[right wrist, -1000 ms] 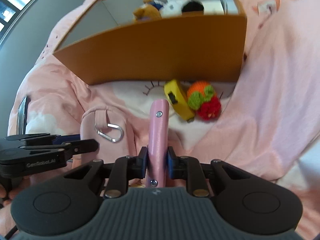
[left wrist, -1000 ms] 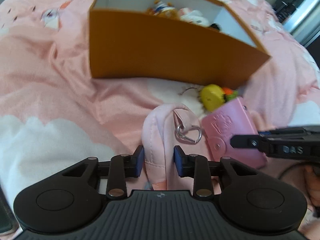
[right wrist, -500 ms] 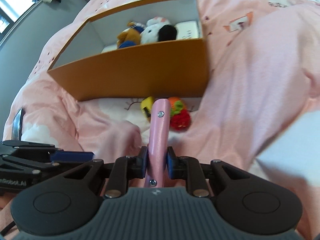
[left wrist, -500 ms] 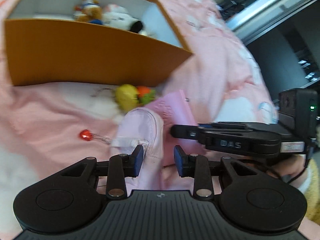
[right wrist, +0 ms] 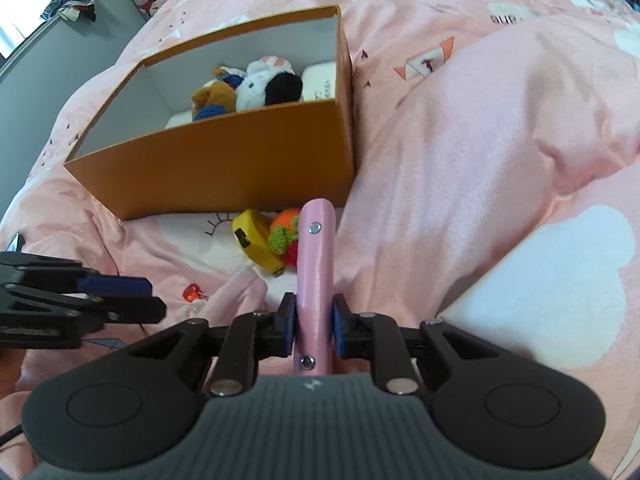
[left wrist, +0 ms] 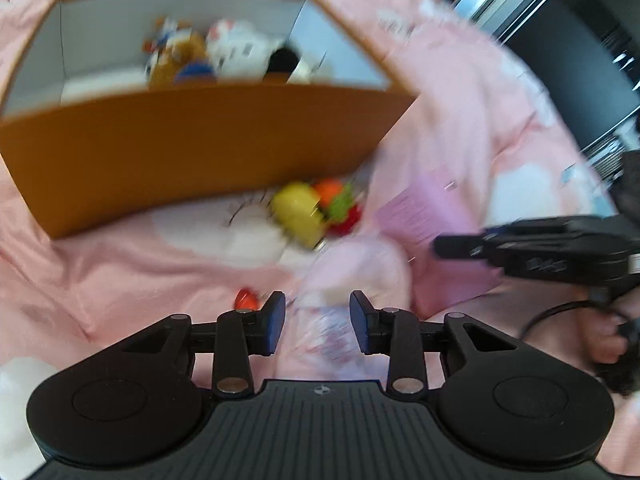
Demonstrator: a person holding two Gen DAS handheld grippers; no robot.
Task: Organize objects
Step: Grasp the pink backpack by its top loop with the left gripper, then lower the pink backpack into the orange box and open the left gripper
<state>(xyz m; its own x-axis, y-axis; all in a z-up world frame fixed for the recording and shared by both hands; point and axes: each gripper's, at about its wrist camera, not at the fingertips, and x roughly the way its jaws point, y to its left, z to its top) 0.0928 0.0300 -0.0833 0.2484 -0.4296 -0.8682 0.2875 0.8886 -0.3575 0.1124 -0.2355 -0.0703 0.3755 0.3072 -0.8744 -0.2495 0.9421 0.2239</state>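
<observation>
Gripper fingers of the left gripper point(left wrist: 317, 322) stand apart in the left wrist view, with a blurred pale pink pouch point(left wrist: 356, 276) lying between and just beyond them on the bed point(left wrist: 120, 264); whether the pads touch the fabric cannot be told through the motion blur. Ahead sits an orange box point(left wrist: 200, 152) with white inner walls, and inside it lie plush toys point(left wrist: 224, 54). Just in front of the box wall rest a yellow tape measure point(left wrist: 298, 212) and a knitted orange, green and red toy point(left wrist: 340, 206), touching each other. A small red item point(left wrist: 246, 300) lies near the left finger. At the right, the right gripper point(left wrist: 444, 246) holds a pink wallet point(left wrist: 428, 216) on edge. Seen from the right wrist view, the right gripper point(right wrist: 314, 330) is clamped on the pink wallet point(right wrist: 316, 272), which rises upright between the blue pads. Beyond it lie the tape measure point(right wrist: 258, 244) and the knitted toy point(right wrist: 286, 234), then the orange box point(right wrist: 224, 176) holding the plush toys point(right wrist: 256, 88). Over at the left edge the left gripper point(right wrist: 156, 298) reaches in, its fingers parted, near the red item point(right wrist: 192, 292) and the pouch point(right wrist: 240, 292), all on the pink bed point(right wrist: 480, 140).
</observation>
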